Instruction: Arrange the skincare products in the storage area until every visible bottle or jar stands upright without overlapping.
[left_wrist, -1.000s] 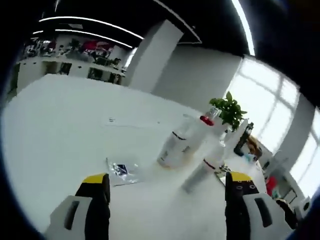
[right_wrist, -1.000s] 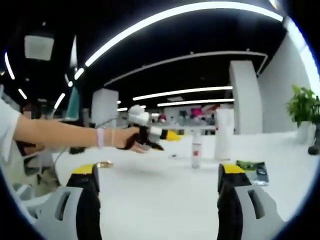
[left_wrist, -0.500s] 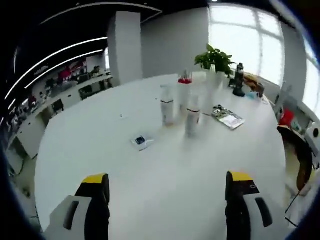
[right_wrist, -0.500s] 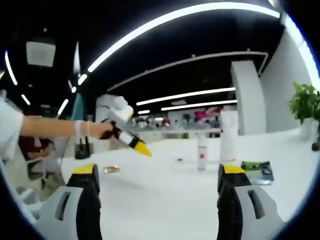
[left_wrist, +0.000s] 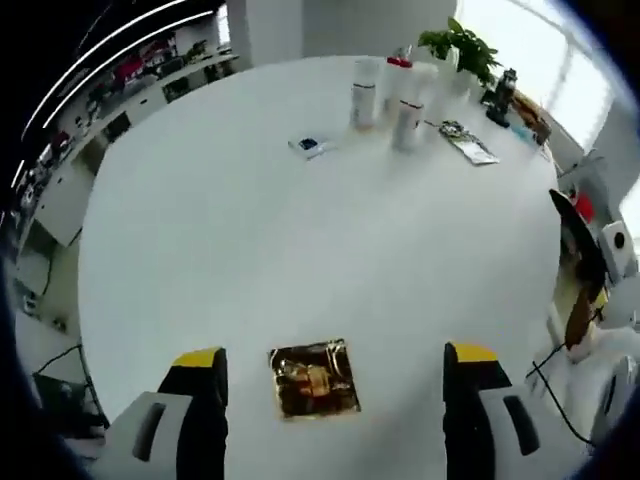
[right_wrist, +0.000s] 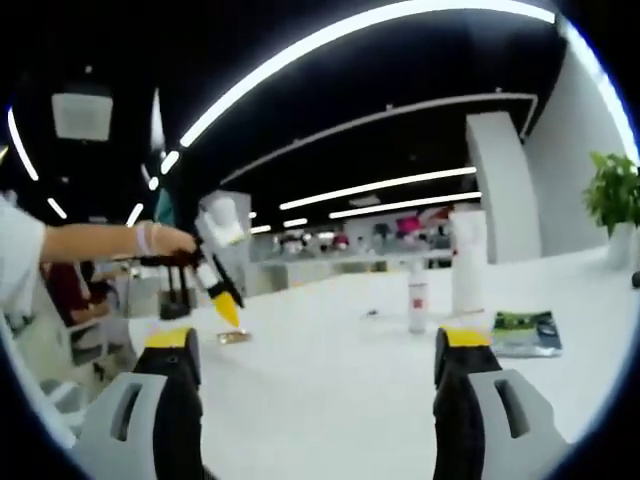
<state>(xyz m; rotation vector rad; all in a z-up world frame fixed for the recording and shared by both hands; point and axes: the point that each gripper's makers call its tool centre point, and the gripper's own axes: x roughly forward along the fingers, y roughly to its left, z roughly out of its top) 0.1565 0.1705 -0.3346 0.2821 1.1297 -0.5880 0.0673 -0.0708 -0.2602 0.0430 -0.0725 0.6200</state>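
Left gripper (left_wrist: 325, 375): jaws spread wide, holding nothing, poised above the round white table (left_wrist: 250, 220). Between the jaw tips, on the table's near edge, lies a small gold foil packet (left_wrist: 313, 379), flat and apart from both jaws. Far across the table stand three skincare bottles (left_wrist: 392, 88), upright and close together; whether they touch cannot be told. A small blue-and-white sachet (left_wrist: 307, 146) lies just to their left, a flat printed pack (left_wrist: 465, 143) to their right. Beyond them, a potted plant (left_wrist: 462, 48) and a dark bottle (left_wrist: 502, 95) sit near the table's far edge.

Right gripper (right_wrist: 315, 375): jaws likewise wide apart and empty, held low over the table. In this view the left gripper, carried in a person's hand (right_wrist: 172, 241), points its yellow tips down over the gold packet. Further off stand a slim white bottle (right_wrist: 417, 295) and a taller white one (right_wrist: 467, 262), both upright, side by side, with the flat pack beside them.
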